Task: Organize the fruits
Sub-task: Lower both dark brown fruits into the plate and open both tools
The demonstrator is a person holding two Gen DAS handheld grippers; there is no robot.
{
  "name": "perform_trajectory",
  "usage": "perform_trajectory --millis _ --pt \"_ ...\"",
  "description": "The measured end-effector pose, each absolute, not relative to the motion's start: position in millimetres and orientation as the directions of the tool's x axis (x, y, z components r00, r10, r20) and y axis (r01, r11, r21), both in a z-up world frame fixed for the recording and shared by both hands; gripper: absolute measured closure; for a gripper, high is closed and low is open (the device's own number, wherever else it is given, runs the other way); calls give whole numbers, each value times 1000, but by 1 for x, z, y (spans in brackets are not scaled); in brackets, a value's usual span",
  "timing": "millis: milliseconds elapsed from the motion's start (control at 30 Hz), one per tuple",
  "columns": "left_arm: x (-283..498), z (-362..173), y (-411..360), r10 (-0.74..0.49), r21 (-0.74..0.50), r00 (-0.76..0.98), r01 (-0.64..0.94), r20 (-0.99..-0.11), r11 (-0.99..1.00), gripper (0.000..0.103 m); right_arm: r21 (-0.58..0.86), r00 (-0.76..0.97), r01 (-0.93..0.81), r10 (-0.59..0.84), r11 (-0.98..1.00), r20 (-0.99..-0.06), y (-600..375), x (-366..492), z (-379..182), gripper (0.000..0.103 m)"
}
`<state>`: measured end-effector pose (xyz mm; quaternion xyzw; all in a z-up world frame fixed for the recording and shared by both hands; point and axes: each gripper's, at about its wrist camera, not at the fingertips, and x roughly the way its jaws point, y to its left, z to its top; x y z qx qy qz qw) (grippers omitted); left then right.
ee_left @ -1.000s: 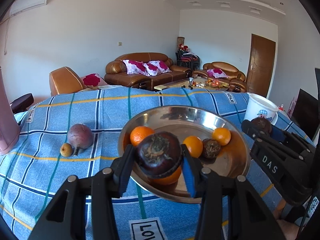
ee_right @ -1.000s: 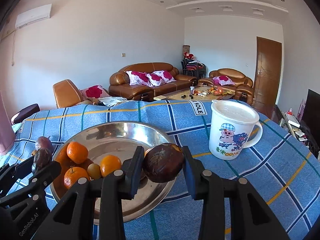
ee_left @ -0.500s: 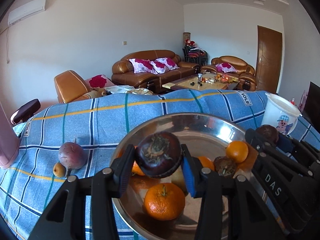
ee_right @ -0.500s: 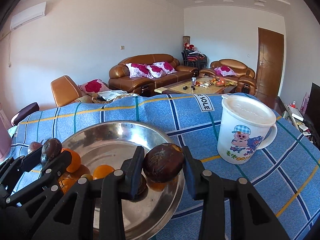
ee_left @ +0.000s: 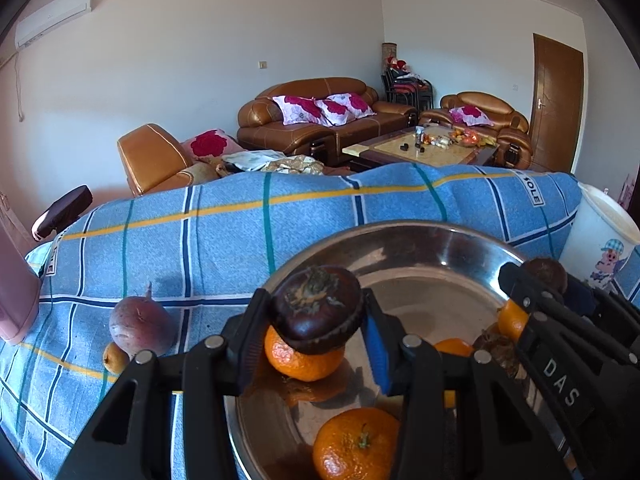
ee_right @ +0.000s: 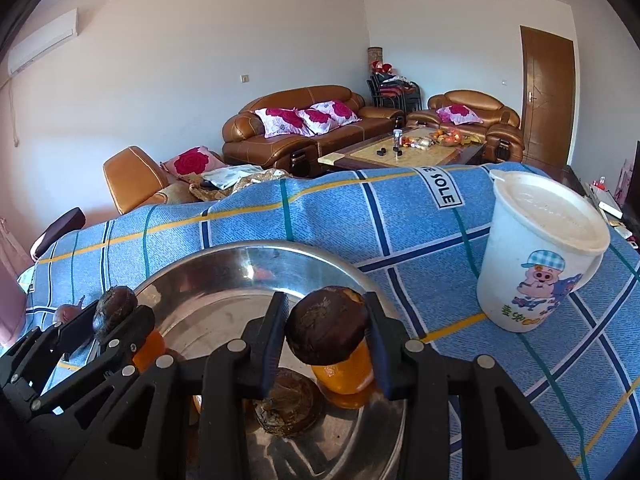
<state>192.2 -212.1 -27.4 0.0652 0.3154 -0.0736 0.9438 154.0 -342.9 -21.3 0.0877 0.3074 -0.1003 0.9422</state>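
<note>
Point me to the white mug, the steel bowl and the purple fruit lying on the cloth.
white mug (ee_right: 532, 264), right wrist view, on its side wall.
steel bowl (ee_left: 420, 240), left wrist view, on its far inner wall.
purple fruit (ee_left: 140, 326), left wrist view, on its rounded body.

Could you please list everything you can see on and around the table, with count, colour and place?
metal bowl: one, silver, mid-table on the cloth
tangerines: at least four, orange, inside the bowl
dark fruit in bowl: one, brown, bowl floor by the right gripper
purple fruit: one, reddish-purple, on the cloth left of the bowl
small yellow fruit: one, touching the purple fruit
lidded mug: one, white with cartoon pig, right of the bowl
tablecloth: one, blue checked
sofas: brown leather, background
left gripper: black, shut on a dark mangosteen
right gripper: black, shut on a brown mangosteen
</note>
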Motion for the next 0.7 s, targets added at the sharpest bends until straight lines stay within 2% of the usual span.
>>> perform_trajectory --millis 333,467,633,700 --pt "199 -29 -225 -105 104 781 212 -616 972 56 140 786 204 -77 969 -614 -341 163 -25 63" --pt "202 -32 -225 -100 102 768 211 -633 972 53 159 792 188 -54 969 -608 -343 161 -25 63" --pt "205 -32 -219 -106 71 762 196 -638 978 42 176 797 188 -45 966 -602 -346 160 -25 62" --pt "206 -32 -214 -111 54 764 187 -636 981 33 193 803 189 -38 963 -594 -349 158 -25 61"
